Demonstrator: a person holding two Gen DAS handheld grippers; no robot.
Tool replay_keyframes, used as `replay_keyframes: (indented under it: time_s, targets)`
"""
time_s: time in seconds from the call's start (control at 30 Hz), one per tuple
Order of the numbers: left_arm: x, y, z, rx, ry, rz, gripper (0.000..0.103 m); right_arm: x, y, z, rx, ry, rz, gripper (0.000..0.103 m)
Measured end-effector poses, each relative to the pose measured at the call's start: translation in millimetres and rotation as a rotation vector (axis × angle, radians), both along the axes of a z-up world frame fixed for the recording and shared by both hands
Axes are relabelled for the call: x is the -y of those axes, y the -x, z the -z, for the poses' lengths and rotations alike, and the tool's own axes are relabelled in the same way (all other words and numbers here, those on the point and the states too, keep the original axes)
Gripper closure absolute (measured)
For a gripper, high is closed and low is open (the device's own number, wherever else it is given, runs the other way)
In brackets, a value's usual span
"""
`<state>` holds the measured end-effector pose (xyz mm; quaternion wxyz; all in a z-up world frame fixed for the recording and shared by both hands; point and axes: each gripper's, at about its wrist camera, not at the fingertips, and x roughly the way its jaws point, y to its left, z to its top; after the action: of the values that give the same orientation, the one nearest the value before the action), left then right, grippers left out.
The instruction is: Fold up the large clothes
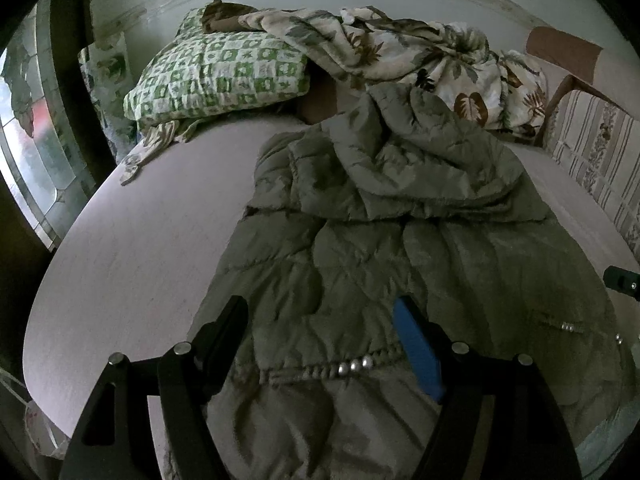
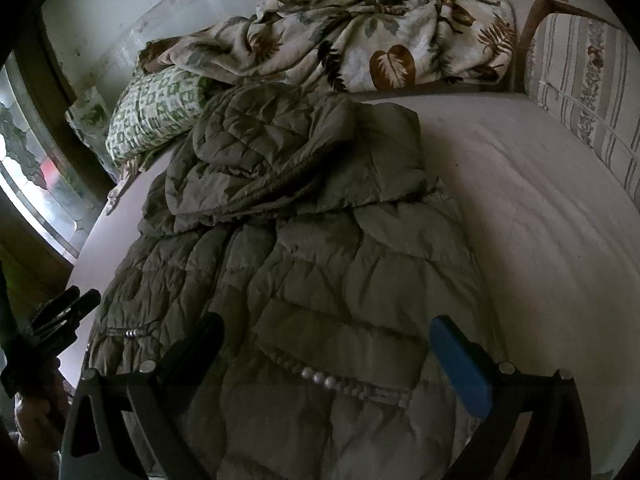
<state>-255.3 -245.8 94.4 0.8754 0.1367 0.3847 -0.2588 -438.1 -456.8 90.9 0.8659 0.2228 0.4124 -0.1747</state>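
An olive-green quilted puffer jacket (image 1: 380,240) lies lengthwise on a pale bed sheet (image 1: 140,240), its upper part and hood bunched and folded over at the far end. It also shows in the right wrist view (image 2: 320,248). My left gripper (image 1: 320,320) is open, its fingers spread over the jacket's near hem by a snap-button pocket. My right gripper (image 2: 328,332) is open too, spread over the near hem on the other side. Neither holds anything. The left gripper shows at the left edge of the right wrist view (image 2: 60,312).
A green checked pillow (image 1: 216,76) and a leaf-print blanket (image 1: 420,52) lie at the head of the bed. A striped cushion with a wooden frame (image 2: 584,88) stands at the right. A window (image 1: 36,148) is on the left, with bare sheet (image 2: 540,200) on either side of the jacket.
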Motion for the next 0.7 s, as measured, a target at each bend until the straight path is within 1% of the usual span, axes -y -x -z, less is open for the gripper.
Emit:
replay_keyframes:
  time_s: [0.3,0.7]
  targets:
    - [-27.6,9.9,8.7,-0.022,-0.014,-0.03,0.027,-5.4,18.1,5.4,-0.006,-0.014,0.005,0.0]
    - [-90.9,18.2,25.5,-0.08,-0.025,-0.118,0.027,-2.9,44.2,11.0,-0.027,-0.013,0.022,0.0]
